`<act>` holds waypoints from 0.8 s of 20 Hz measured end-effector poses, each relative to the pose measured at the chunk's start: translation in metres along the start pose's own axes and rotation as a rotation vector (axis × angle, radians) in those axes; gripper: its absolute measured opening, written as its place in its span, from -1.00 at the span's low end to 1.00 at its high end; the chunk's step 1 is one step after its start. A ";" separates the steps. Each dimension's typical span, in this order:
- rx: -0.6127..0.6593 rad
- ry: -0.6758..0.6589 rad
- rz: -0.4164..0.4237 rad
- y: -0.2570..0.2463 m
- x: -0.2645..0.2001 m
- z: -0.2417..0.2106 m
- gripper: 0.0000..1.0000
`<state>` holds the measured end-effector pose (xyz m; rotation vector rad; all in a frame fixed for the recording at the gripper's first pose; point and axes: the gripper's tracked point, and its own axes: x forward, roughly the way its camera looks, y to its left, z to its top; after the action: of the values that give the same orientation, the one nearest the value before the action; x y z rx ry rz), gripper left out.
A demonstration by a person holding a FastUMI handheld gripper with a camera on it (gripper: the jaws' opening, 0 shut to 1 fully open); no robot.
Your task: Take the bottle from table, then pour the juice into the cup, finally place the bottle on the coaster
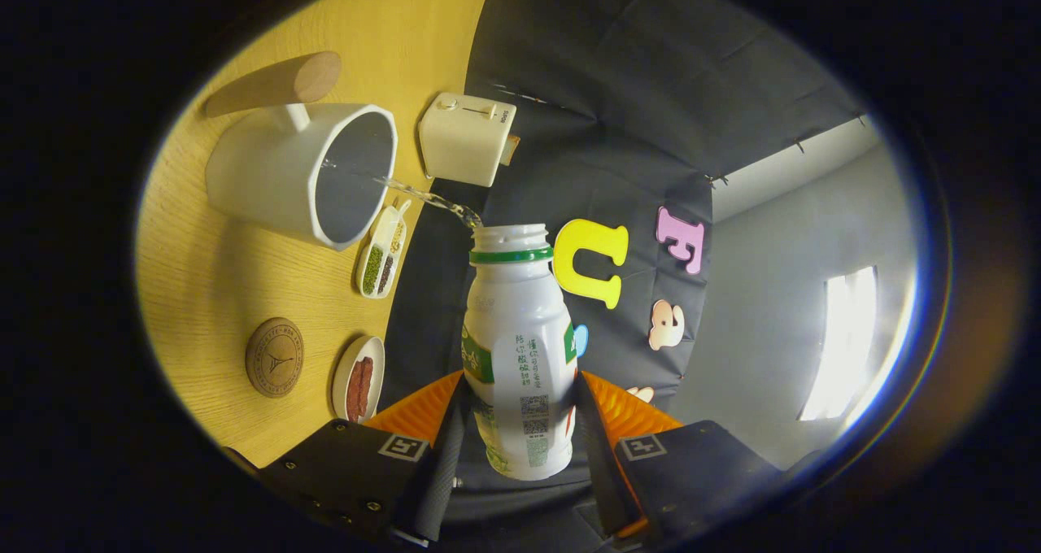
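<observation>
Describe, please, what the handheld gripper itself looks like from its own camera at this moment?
The gripper has two fingers with ribbed inner faces, widening toward chunky dark blocks nearer the camera. Each block carries a small square black-and-white marker on its upper face, and small screws show along one block's edge. No cables, hand or sleeve can be made out.

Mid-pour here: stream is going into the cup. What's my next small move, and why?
Probably hold this tilt a moment. The hand-held gripper is shut on the bottle, and the thin stream from its mouth lands inside the white cup. Righting it for the coaster comes after.
</observation>
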<state>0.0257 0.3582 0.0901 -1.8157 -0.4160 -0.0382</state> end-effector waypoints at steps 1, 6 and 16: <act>0.001 0.000 0.001 0.001 0.001 0.000 0.41; -0.031 -0.010 -0.007 -0.001 0.000 0.000 0.41; -0.118 -0.037 -0.025 -0.004 -0.001 0.002 0.41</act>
<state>0.0234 0.3604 0.0927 -1.9298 -0.4709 -0.0477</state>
